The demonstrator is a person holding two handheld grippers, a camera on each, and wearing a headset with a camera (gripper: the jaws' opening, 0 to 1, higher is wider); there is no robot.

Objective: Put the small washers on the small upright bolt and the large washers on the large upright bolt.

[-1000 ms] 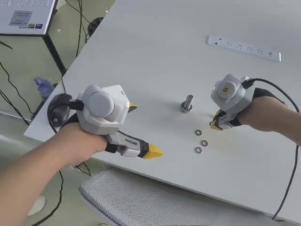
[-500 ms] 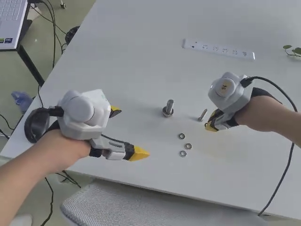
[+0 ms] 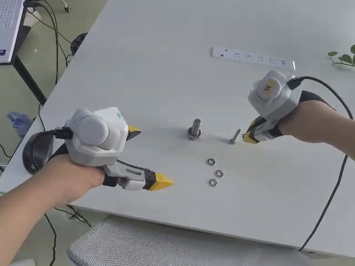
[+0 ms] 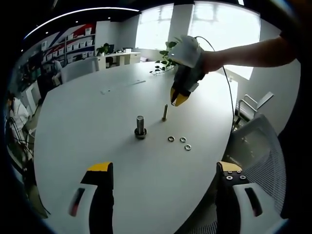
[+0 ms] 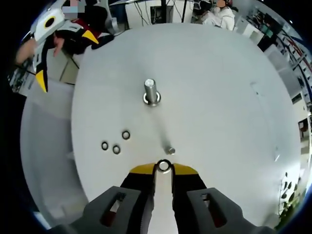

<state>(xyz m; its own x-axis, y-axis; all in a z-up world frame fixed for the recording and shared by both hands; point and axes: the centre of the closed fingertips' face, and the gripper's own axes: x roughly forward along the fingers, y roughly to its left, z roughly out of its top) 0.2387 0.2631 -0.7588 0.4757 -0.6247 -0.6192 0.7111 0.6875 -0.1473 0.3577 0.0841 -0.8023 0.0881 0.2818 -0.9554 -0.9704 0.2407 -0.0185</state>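
Note:
The large upright bolt (image 3: 194, 129) stands mid-table, with a washer round its base. To its right is the small upright bolt (image 3: 236, 136). Three loose washers (image 3: 214, 172) lie in front of them. My right gripper (image 3: 251, 137) hovers just right of the small bolt, shut on a small washer (image 5: 165, 165), with the small bolt (image 5: 170, 150) right ahead of its tips. My left gripper (image 3: 147, 156) is open and holds nothing, near the table's front edge, left of the large bolt (image 4: 140, 126). Across the table from it I see the washers (image 4: 181, 142) and the right gripper (image 4: 181, 95).
A white power strip (image 3: 252, 57) lies at the back of the white table (image 3: 155, 66). A grey mesh chair (image 3: 166, 246) stands below the front edge. Plant leaves (image 3: 344, 57) show at the far right. A laptop stand (image 3: 11, 33) is off the table's left.
My right gripper has drawn back a little to the right, uncovering the small bolt it hid a second ago. The head camera has shifted; the left gripper stays open in place.

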